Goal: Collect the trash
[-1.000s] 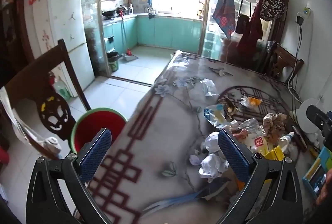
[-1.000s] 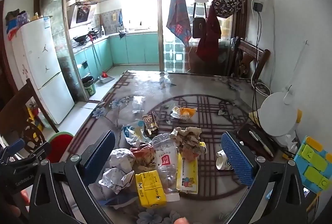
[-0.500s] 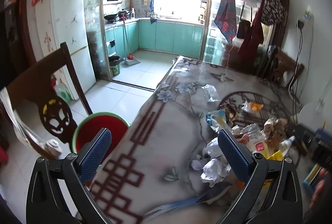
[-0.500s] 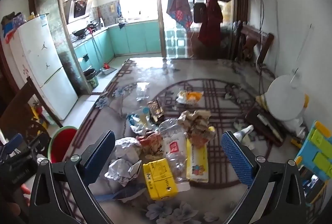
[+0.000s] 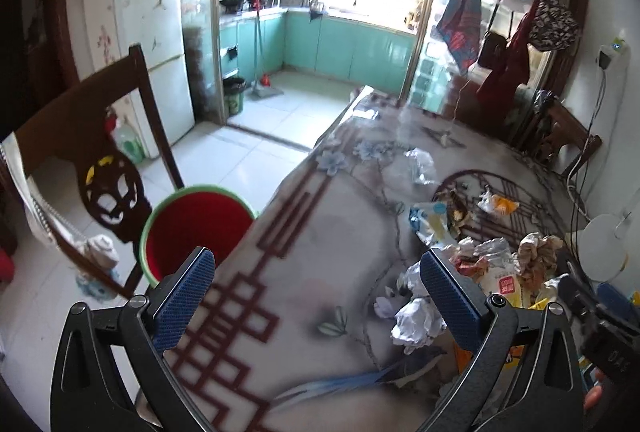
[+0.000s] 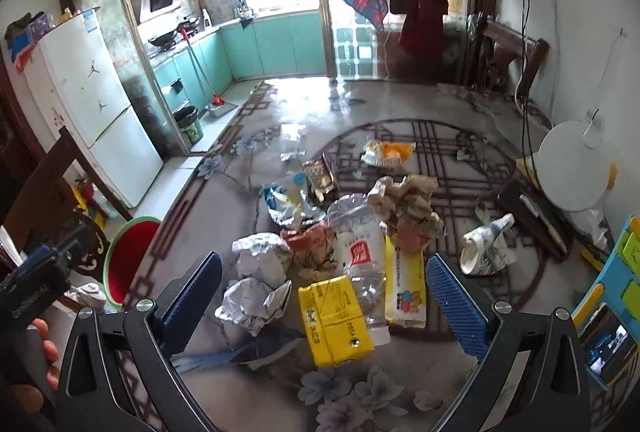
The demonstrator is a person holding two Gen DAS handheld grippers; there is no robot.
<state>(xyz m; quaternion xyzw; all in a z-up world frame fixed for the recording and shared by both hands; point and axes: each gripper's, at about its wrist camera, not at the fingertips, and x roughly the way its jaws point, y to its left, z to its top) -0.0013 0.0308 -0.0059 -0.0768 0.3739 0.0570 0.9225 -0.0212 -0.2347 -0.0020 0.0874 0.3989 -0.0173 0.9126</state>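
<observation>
A heap of trash lies on the patterned table [image 6: 248, 388]: a yellow carton [image 6: 334, 316], a crushed clear bottle [image 6: 358, 244], a yellow wipes pack [image 6: 404, 284], crumpled white paper [image 6: 256, 296], brown paper [image 6: 412, 200] and foil wrappers [image 6: 290, 198]. My right gripper [image 6: 324, 306] hovers open over the carton and bottle, holding nothing. My left gripper [image 5: 318, 298] is open above the table's left part, empty, with crumpled white paper [image 5: 418, 324] by its right finger. A red bin with a green rim [image 5: 196, 228] stands on the floor beside the table.
A dark wooden chair [image 5: 86, 156] stands left of the bin. At the table's right are a white round lamp base [image 6: 574, 170], a small white tube [image 6: 486, 240], a dark tray [image 6: 532, 214] and a blue-green toy [image 6: 624, 272]. A fridge [image 6: 88, 96] and kitchen lie beyond.
The right gripper has moved forward and lower over the trash heap, which now looks larger. The left gripper has shifted slightly left, toward the bin. Both stay open.
</observation>
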